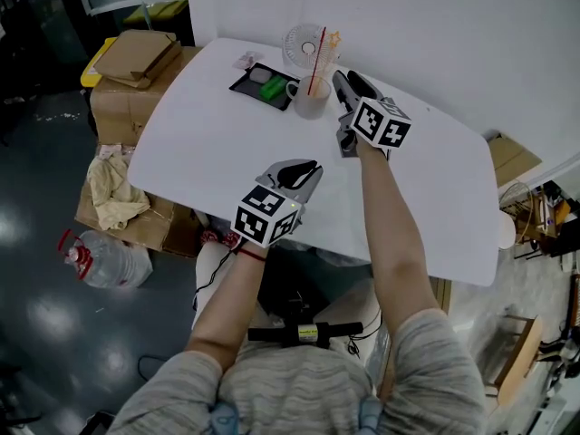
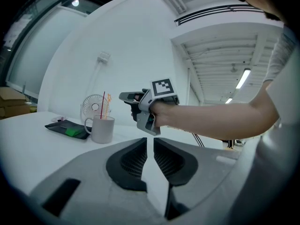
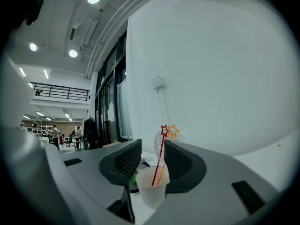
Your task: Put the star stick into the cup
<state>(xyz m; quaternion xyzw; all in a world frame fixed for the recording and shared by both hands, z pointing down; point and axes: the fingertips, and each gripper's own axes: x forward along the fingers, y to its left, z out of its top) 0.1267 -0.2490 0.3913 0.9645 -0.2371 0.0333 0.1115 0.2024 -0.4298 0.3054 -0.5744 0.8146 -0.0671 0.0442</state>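
A translucent cup (image 1: 311,101) stands at the far side of the white table (image 1: 208,152). A red star stick (image 1: 316,60) and an orange star stick (image 1: 333,40) lean inside it. My right gripper (image 1: 353,86) hovers just right of the cup. In the right gripper view its jaws stand open with nothing pressed between them; the cup (image 3: 152,187) and the red star stick (image 3: 161,153) show through the gap of the right gripper (image 3: 152,144). My left gripper (image 1: 299,172) rests nearer me over the table's middle. The left gripper's (image 2: 150,142) jaws are together and empty.
A black tray (image 1: 249,82) with a green item (image 1: 274,87) lies left of the cup. A small white fan (image 1: 304,45) stands behind it. Cardboard boxes (image 1: 136,62) and a water bottle (image 1: 104,259) sit on the floor to the left of the table.
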